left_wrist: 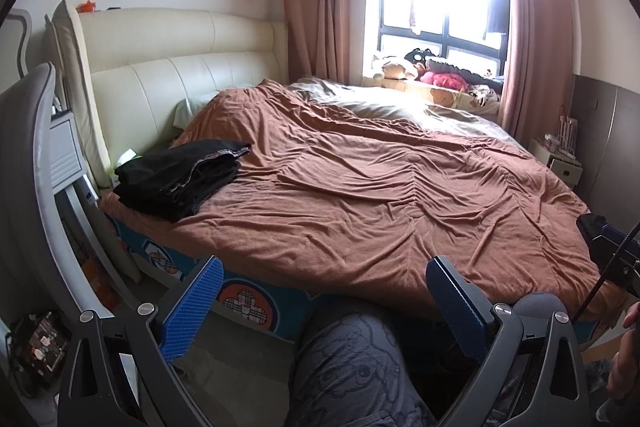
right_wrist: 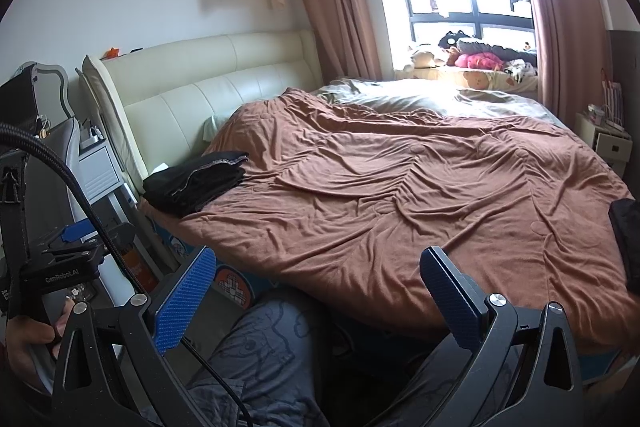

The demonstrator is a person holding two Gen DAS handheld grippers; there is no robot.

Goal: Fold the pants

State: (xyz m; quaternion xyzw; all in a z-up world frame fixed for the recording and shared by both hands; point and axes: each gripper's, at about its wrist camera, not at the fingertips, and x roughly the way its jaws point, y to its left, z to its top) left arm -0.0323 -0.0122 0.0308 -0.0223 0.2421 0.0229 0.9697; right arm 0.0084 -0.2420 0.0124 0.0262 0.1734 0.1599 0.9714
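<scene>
Folded pants (left_wrist: 182, 177) lie far left of left claw (left_wrist: 324, 303), apart.

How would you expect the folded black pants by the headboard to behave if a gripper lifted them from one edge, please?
The folded black pants look like soft cloth in loose layers, so they would probably sag and unfold. Pushed, they might drag on the wrinkled brown blanket rather than slide.

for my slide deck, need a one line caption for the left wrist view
Open left gripper faces a rumpled brown quilt, with folded black pants stacked by the cream padded headboard.
</scene>
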